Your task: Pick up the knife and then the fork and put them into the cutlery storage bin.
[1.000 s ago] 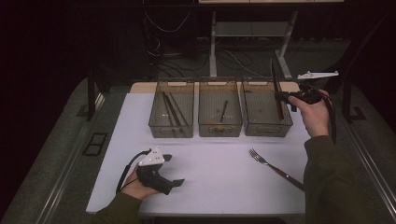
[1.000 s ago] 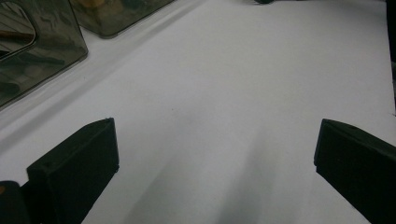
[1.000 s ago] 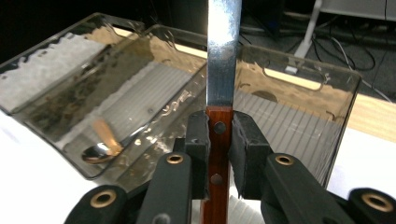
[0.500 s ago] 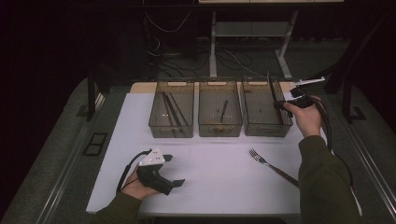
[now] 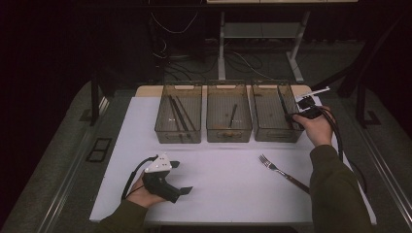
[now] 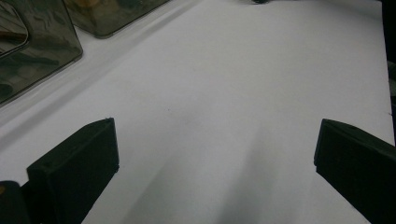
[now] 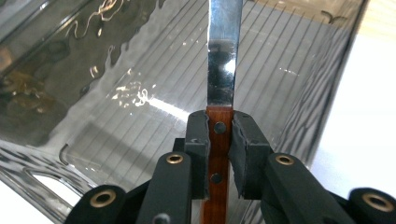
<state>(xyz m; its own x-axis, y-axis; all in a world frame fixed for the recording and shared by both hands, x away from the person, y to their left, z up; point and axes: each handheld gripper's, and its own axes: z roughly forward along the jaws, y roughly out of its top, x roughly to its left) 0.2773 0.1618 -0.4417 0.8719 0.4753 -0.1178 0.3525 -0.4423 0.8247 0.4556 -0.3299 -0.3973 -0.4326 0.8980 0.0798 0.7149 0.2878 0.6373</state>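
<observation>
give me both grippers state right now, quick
Left gripper: open, empty, low over the table.
Right gripper: shut on the knife by its wooden handle, blade over the right bin.

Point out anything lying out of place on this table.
The fork lies loose on the white table, outside the three bins, while other utensils sit inside them. The knife is not loose: the right tongs grip its wooden handle over the right bin. Nothing looks spilled or damaged.
</observation>
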